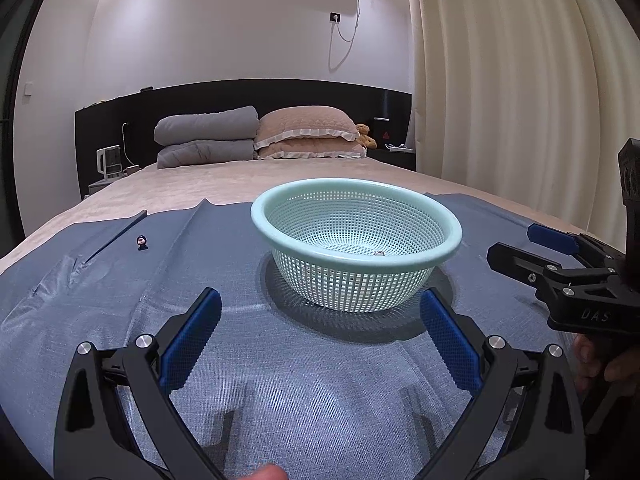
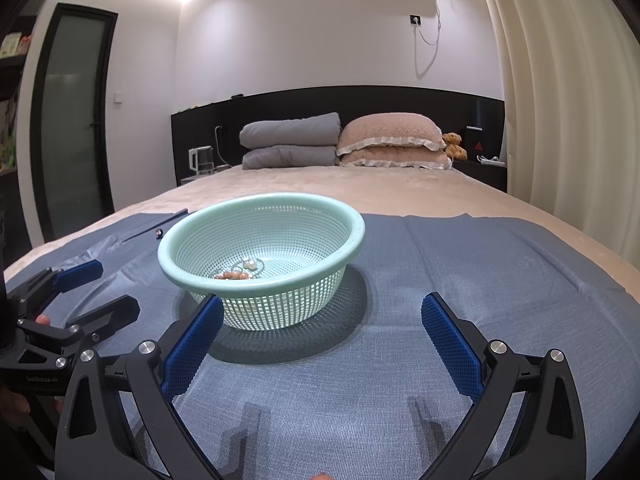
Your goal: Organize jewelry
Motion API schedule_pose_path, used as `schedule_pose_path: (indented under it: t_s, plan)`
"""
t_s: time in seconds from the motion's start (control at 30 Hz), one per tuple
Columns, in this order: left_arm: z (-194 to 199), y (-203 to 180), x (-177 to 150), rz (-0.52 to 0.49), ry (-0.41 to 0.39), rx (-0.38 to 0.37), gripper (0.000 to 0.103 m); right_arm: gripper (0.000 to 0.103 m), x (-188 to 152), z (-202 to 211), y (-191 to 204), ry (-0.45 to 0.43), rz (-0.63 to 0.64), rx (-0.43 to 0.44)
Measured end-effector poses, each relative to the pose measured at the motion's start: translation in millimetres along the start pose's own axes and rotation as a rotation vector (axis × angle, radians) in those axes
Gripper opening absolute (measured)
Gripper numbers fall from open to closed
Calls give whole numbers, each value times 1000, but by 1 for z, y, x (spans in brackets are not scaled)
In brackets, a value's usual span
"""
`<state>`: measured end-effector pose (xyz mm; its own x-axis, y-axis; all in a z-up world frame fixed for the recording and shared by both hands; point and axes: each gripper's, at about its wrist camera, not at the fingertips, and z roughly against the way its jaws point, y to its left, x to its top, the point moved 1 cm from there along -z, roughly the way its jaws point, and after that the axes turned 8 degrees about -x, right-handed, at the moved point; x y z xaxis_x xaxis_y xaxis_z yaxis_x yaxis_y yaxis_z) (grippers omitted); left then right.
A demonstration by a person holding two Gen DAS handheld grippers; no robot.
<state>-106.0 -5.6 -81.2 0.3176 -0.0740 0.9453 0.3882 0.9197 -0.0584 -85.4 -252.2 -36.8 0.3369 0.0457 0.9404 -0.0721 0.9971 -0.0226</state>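
A mint-green mesh basket [image 1: 456, 236] stands on a blue cloth [image 1: 304, 380] spread on the bed; it also shows in the right wrist view [image 2: 356, 228]. Inside it lie a brown bead bracelet [image 2: 234, 276] and a pearl piece [image 2: 250, 265]. A small dark jewelry piece [image 1: 141, 242] lies on the cloth at the far left, also in the right wrist view [image 2: 159, 233]. My left gripper [image 1: 320, 312] is open and empty, just short of the basket. My right gripper [image 2: 320, 316] is open and empty, at the basket's near right side.
The cloth has a raised fold [image 1: 116, 234] beside the small piece. The beige bedspread [image 1: 240, 184] extends beyond, with pillows [image 1: 308, 132] and a folded grey quilt [image 1: 206, 136] at the headboard. Curtains [image 1: 520, 80] hang at the right.
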Motion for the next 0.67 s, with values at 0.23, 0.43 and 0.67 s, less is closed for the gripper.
schedule_pose_path:
  t_s: [0.23,0.43,0.67]
  plan:
    - [1,-2,1,-6,0,-3,97,95,0,1,1,-5,6,-3]
    - [-2,-2,2,0,15,8,97,95,0,0,0,0,2,-2]
    - [-2,-4,1,-5,14,28,97,95,-1,-1,2,4,7,-3]
